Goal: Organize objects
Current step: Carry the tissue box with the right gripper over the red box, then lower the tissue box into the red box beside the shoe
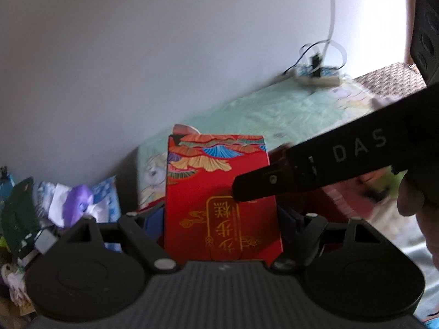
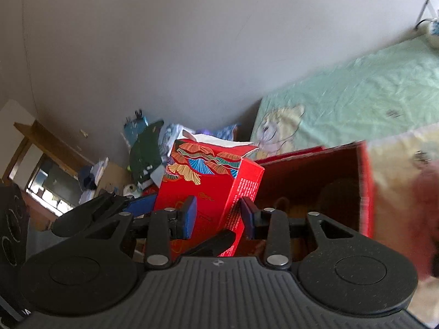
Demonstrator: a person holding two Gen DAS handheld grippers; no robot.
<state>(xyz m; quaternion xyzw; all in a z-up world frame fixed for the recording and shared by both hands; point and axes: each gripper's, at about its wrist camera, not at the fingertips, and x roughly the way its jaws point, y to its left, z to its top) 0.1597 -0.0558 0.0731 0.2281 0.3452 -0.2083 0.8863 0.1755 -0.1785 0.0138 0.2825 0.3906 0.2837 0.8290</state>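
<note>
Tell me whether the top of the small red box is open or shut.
Open. On the small red box a flap stands up at the top, its pale inner side showing, in both wrist views. Whether anything is inside cannot be told.

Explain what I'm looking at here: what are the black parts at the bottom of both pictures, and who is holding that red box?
No robot arm is here: a person holds a two-finger gripper in each hand, with a camera on each looking along its fingers. The black parts low in each picture are that gripper's own body. In the left wrist view, the left gripper is closed across the broad face of the red cardboard box with the fan pattern. In the right wrist view, the right gripper pinches the same box's narrow side with blue pads. Behind it stands an open red carton on a bed with a pale green sheet.
</note>
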